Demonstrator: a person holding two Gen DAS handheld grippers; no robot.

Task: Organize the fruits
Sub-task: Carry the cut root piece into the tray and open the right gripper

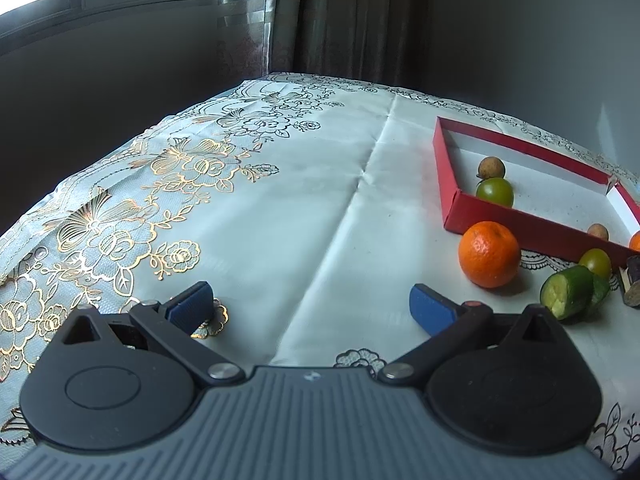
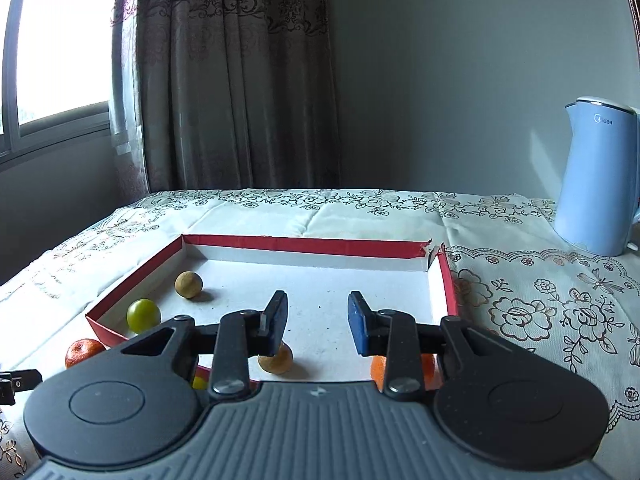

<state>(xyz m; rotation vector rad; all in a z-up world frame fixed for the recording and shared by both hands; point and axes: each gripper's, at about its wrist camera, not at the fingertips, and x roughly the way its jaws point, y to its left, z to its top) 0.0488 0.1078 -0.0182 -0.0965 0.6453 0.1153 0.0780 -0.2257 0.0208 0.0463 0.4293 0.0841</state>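
Left gripper: the left gripper (image 1: 310, 306) has its blue-padded fingers spread wide over bare cloth, with nothing between them.
Right gripper: the right gripper (image 2: 318, 320) hangs above the tray floor; its blue pads stand apart with a clear gap and grip nothing.
Counter: a counter draped in a pale cloth with gold and black flower outlines (image 1: 280, 208).
Tray: a shallow red cardboard tray with a white inside (image 2: 304, 245) lies on the counter; its far right corner is torn.
In the tray, far left: a round tan-brown fruit (image 2: 189, 285) and a round green fruit (image 2: 143, 314), close together in the left part.
In the tray, near edge: a second tan-brown round fruit (image 2: 276, 360), partly hidden behind the right gripper's left finger, and an orange fruit (image 2: 378, 368), mostly hidden behind its right finger.
Outside the tray: a round orange mandarin (image 1: 489, 254) sits on the cloth just beside the tray's near left corner.
Also outside: a small yellow-green round fruit (image 1: 595, 262) and a cut green cucumber piece (image 1: 568, 298), near each other in front of the tray's near wall.
Background: a pale blue electric kettle (image 2: 598, 176) stands on the counter, well apart from the tray to the right.
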